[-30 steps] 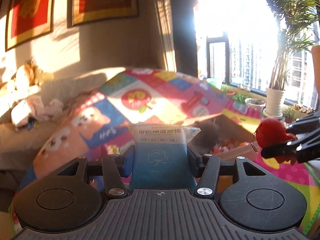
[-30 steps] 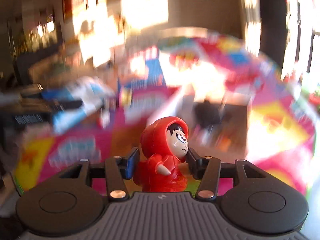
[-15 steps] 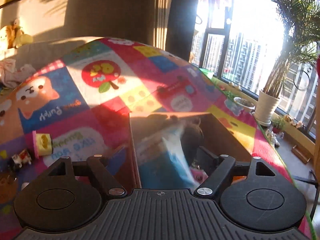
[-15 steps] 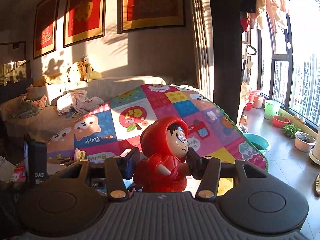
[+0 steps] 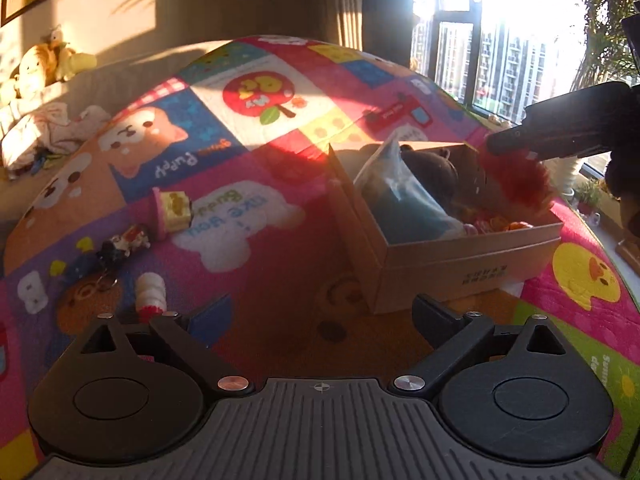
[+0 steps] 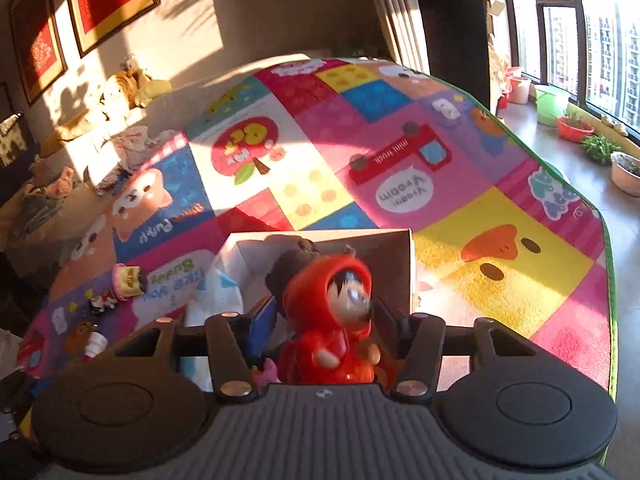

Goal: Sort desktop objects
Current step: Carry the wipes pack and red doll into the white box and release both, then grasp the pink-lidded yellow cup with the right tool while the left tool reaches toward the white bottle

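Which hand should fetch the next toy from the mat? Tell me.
Left. The left gripper is open and empty, its jaws just widened, with the loose toys on the mat nearby. The right gripper is over the box, jaws just opening around the red doll.

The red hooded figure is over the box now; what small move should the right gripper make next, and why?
Probably open a little wider and let it fall. The right gripper has just been opening, and the red hooded figure, blurred between its jaws, already hangs above the cardboard box.
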`<state>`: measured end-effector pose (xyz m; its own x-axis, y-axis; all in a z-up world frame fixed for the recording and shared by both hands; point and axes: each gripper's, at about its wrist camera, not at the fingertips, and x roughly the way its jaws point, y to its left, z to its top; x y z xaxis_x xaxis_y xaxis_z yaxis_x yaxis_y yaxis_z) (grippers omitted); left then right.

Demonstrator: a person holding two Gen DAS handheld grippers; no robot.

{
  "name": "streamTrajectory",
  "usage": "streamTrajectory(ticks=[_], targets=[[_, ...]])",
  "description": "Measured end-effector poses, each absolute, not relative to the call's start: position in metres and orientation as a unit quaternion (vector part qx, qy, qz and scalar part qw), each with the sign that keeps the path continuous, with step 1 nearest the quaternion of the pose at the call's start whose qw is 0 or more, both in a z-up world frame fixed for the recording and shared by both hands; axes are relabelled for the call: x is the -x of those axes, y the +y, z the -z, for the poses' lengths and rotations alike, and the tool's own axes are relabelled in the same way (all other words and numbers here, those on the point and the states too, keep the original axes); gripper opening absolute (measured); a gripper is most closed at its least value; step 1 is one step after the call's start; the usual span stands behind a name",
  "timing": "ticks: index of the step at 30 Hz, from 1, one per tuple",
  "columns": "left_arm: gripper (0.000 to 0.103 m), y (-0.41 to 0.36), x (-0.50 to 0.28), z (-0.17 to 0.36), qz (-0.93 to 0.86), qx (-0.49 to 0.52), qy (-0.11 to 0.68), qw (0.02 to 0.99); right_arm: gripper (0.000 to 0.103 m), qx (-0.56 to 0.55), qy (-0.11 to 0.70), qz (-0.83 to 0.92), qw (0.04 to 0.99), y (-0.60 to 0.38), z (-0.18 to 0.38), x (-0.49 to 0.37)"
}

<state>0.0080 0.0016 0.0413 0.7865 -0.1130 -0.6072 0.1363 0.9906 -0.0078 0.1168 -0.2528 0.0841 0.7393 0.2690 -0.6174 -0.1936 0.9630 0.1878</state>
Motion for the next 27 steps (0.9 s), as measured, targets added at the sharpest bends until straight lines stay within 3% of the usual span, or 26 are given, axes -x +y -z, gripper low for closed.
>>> streamTrajectory(ticks=[11, 21, 26, 27], targets=[[0.100, 0.017, -0.007, -0.029, 0.052, 0.001, 0.341, 0.939, 0.058, 0.027, 0.339, -0.142, 0.930, -0.211, -0.071, -0.094], [0.101, 0.065, 0.012, -0.029, -0.030, -0.010, 0.300, 0.953, 0.075, 0.075, 0.330, -0.221, 0.914, -0.141, -0.078, -0.080], [0.101, 0.122, 0.021, -0.022, -0.142, 0.014, 0.290, 0.946, 0.075, 0.129, 0.321, -0.276, 0.897, -0.086, -0.077, -0.075], [0.101, 0.130, 0.022, -0.020, -0.152, 0.026, 0.291, 0.944, 0.071, 0.140, 0.317, -0.290, 0.892, -0.072, -0.077, -0.076]])
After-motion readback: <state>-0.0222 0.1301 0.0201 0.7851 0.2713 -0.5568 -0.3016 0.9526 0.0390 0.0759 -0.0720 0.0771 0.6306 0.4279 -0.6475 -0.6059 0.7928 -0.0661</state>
